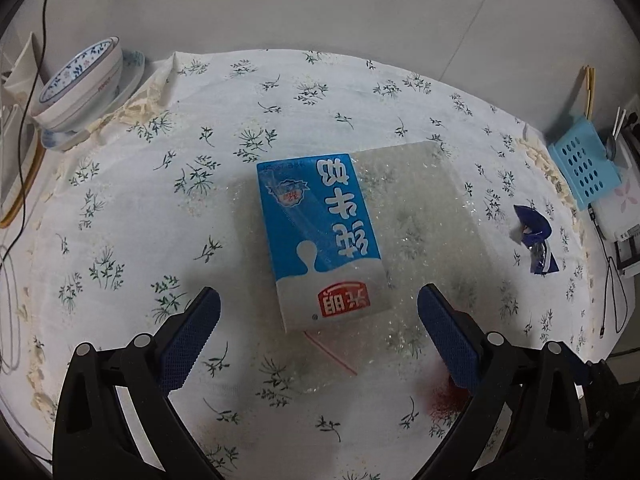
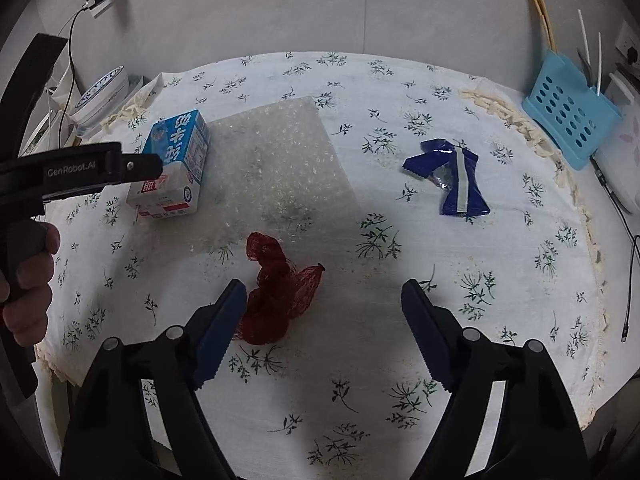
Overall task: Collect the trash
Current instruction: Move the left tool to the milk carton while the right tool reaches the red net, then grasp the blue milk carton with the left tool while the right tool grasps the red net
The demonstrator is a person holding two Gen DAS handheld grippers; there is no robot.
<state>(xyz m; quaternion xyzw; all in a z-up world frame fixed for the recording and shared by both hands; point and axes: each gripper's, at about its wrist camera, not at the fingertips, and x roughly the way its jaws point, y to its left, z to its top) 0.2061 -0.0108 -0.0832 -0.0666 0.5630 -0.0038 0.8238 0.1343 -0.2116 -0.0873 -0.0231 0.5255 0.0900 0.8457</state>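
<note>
Left wrist view: left tongs (image 1: 318, 308) spread wide, straddling the blue-and-white milk carton (image 1: 320, 236) at twelve o'clock. Right tongs (image 2: 322, 300) gape beside the crumpled red mesh net (image 2: 276, 292), likely lining up grabs.

I see my right gripper (image 2: 320, 300) jaws apart over the tablecloth (image 2: 460, 340), red mesh net (image 2: 280, 292) just beside the left finger, milk carton (image 2: 172, 164) far left touching the bubble wrap (image 2: 280, 160), blue wrapper (image 2: 456, 176) far right.
</note>
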